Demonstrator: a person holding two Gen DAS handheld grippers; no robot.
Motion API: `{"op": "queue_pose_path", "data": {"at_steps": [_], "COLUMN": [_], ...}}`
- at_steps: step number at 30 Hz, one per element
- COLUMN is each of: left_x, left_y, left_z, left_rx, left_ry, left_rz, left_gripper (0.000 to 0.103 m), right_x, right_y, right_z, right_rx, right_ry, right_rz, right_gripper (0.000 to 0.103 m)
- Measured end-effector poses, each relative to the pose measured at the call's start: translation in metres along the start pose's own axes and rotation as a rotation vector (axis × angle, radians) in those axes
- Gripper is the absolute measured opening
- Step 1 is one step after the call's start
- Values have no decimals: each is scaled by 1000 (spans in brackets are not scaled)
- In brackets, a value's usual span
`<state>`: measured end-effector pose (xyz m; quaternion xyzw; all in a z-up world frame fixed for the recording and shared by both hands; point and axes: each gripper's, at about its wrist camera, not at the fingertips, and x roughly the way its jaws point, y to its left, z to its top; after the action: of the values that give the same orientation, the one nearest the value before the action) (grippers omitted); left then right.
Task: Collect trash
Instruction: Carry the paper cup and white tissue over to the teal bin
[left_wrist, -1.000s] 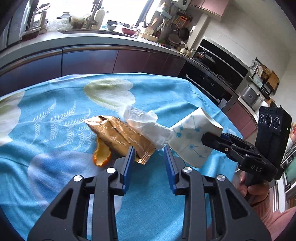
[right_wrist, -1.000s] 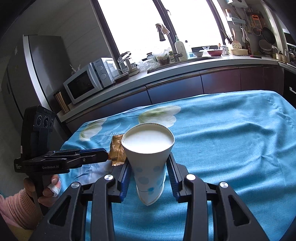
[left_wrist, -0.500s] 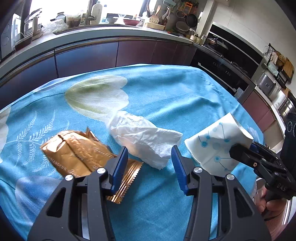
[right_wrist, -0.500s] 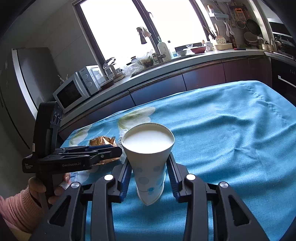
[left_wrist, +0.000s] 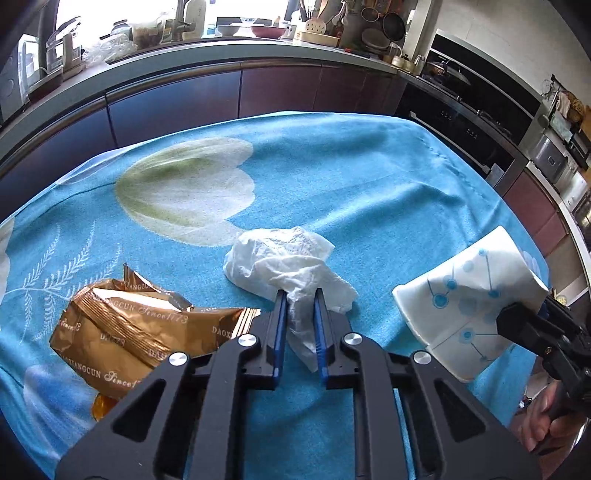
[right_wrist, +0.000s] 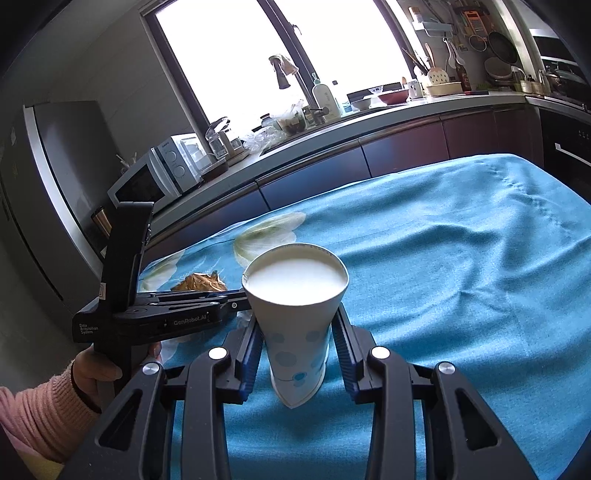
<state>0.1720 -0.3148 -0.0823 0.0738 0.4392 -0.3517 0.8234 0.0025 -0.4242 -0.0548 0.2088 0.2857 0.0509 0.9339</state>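
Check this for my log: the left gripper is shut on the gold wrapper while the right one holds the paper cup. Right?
Not quite. In the left wrist view the left gripper is shut on the crumpled tissue; the gold wrapper lies beside it on the cloth. The right gripper does hold the paper cup.

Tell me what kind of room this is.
A home kitchen, most likely. A microwave sits on the long countertop, a sink faucet stands before the window, and pans and utensils hang on the wall. The blue tablecloth covers a table.
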Motion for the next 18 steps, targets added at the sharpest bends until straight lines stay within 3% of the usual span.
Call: {"op": "queue_pose_path", "data": {"at_steps": [9,15,18], "left_x": [-79,-142,-168], "left_y": [12,45,64], "left_z": [-22,-52,-74], "left_rx": [-16,-52,-81], "left_ry": [-134,-212,-236], "left_rz": [-120,-124,-90], "left_gripper": [14,14,14], "right_x": [-4,2,10], "right_y": [31,72,98], "right_z": [7,8,4], "right_rx": [-42,-91,-118], "right_ry": [-26,-11,9], "right_rz": [55,140,194], "right_gripper": [35,35,35]}}
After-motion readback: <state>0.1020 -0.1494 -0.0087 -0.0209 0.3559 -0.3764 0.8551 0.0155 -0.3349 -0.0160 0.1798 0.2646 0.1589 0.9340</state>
